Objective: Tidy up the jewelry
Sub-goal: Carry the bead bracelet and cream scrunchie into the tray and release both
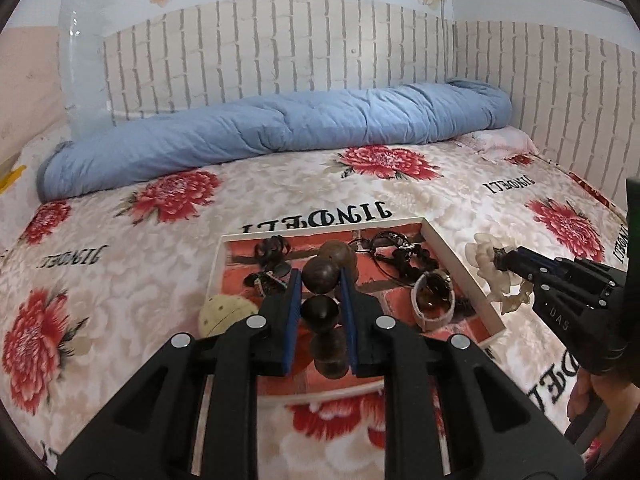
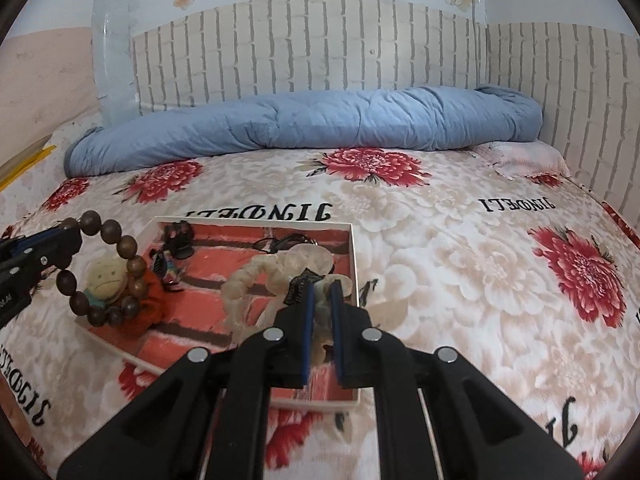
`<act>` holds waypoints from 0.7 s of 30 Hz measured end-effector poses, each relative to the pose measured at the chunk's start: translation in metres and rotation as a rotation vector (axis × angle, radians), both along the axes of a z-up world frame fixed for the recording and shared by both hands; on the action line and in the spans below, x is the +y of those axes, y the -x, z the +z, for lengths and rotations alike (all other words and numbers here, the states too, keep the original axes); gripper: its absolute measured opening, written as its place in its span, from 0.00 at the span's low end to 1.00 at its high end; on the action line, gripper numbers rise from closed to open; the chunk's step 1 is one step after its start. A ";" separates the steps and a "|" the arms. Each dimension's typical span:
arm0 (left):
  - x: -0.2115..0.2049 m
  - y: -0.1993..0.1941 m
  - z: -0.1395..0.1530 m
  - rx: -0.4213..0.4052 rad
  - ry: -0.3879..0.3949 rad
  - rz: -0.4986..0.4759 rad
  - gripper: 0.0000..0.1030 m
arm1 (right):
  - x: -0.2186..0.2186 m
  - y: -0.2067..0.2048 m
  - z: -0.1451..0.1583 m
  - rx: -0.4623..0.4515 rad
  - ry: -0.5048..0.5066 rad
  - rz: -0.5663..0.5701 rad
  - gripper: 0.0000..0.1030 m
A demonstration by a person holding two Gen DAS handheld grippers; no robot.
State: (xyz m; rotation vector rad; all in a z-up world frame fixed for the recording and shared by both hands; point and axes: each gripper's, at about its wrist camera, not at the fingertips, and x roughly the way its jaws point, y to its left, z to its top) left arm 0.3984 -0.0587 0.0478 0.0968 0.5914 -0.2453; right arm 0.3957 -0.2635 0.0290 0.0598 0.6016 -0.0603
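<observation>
A shallow white-rimmed tray point(image 1: 460, 264) with a red brick-print floor lies on the bed and holds several pieces of jewelry. My left gripper point(image 1: 320, 280) is shut on a brown wooden bead bracelet point(image 1: 320, 276) held above the tray; the bracelet also shows in the right wrist view point(image 2: 120, 248). My right gripper point(image 2: 322, 292) is shut on a translucent white bead bracelet point(image 2: 248, 280), held just over the tray's right rim point(image 2: 354, 256); it also shows in the left wrist view point(image 1: 496, 276).
In the tray lie a watch with a pale strap point(image 1: 434, 296), black cords and dark pieces point(image 1: 400, 252). A cream round ball point(image 1: 228, 314) sits at its left edge. A rolled blue quilt point(image 1: 280, 132) lies along the far wall on the floral bedspread.
</observation>
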 end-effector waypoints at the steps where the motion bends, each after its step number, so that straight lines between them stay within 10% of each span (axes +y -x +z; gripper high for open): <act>1: 0.000 -0.007 -0.004 0.006 -0.002 0.000 0.17 | 0.000 -0.005 -0.002 0.002 -0.002 -0.002 0.08; 21: 0.030 -0.081 -0.082 0.131 0.011 0.074 0.18 | 0.016 -0.059 -0.051 0.057 0.066 -0.039 0.08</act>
